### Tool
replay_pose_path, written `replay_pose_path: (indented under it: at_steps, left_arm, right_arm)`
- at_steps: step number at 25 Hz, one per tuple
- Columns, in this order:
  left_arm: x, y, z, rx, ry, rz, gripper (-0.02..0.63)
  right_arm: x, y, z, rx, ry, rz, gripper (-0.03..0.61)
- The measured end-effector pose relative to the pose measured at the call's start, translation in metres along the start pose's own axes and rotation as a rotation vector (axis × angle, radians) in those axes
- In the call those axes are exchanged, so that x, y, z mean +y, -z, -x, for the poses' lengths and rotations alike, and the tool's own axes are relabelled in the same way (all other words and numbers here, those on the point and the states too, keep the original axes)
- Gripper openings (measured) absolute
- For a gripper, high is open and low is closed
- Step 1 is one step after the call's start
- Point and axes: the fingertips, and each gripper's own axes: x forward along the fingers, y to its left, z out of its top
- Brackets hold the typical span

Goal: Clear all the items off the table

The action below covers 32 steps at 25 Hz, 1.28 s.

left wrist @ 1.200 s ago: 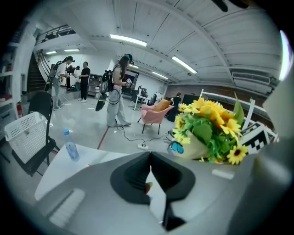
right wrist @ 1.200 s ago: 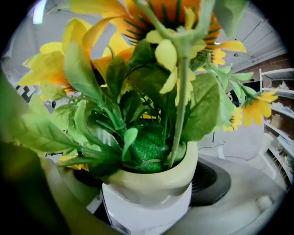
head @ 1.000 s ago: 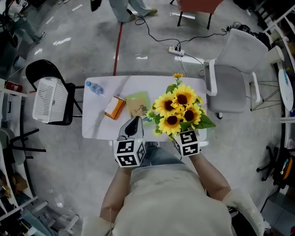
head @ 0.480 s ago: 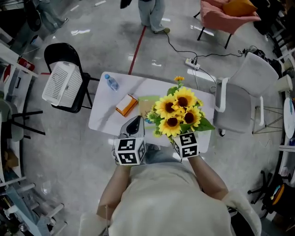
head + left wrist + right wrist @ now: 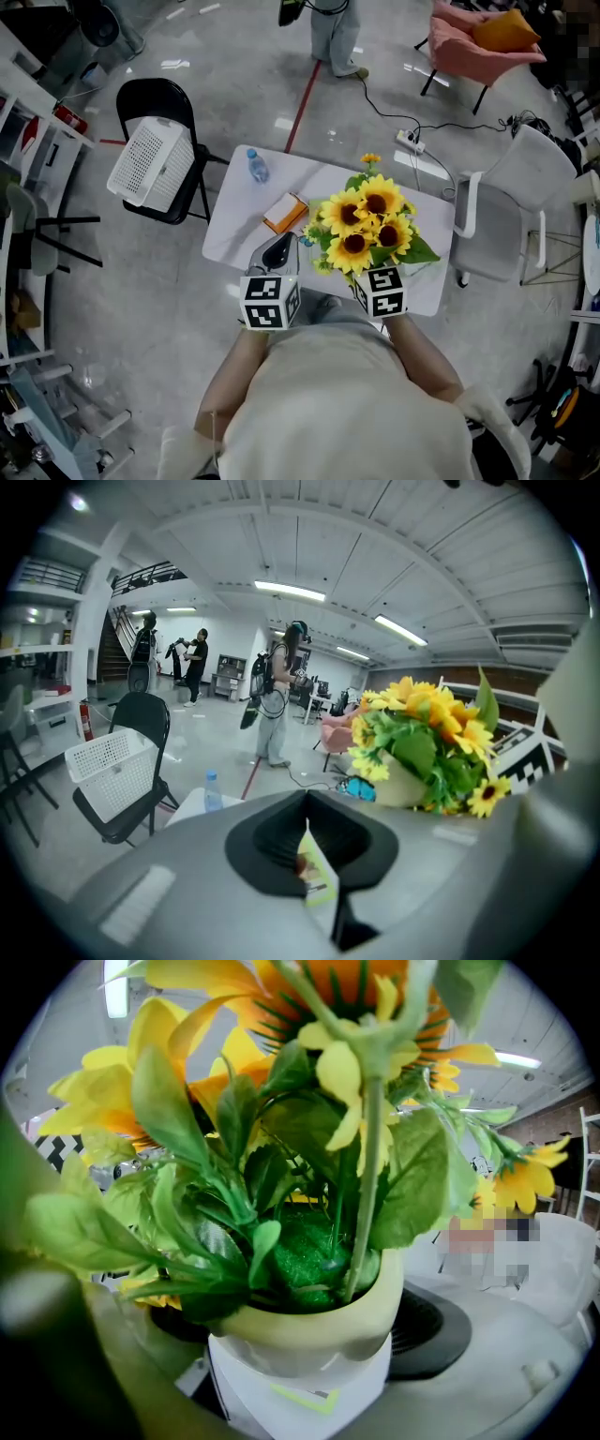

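My right gripper (image 5: 364, 272) is shut on the cream pot (image 5: 305, 1335) of a sunflower bunch (image 5: 364, 223), held over the near edge of the white table (image 5: 234, 225). The blooms hide its fingertips in the head view and fill the right gripper view. My left gripper (image 5: 277, 251) is shut on a thin green packet (image 5: 315, 872), seen edge-on between the jaws. On the table lie an orange box (image 5: 286, 212) and a small water bottle (image 5: 253, 165), which also shows in the left gripper view (image 5: 213, 789).
A black folding chair with a white basket (image 5: 150, 161) stands left of the table. A grey chair (image 5: 497, 230) stands at its right. A power strip and cable (image 5: 412, 141) lie behind it, near a standing person (image 5: 333, 28) and a pink armchair (image 5: 478, 42).
The head view has swung, so the table now sits tilted and further right. Both grippers keep their holds and have shifted a little with their loads.
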Motion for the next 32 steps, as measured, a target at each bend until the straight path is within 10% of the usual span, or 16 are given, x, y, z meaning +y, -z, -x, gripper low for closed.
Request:
replay_pose_path:
  at_steps: [32]
  left_arm:
    - [0.299,0.019,0.191,-0.107,-0.254,0.133,0.010]
  right_arm:
    - [0.319,-0.076,-0.112,-0.013,-0.226,0.114,0.546]
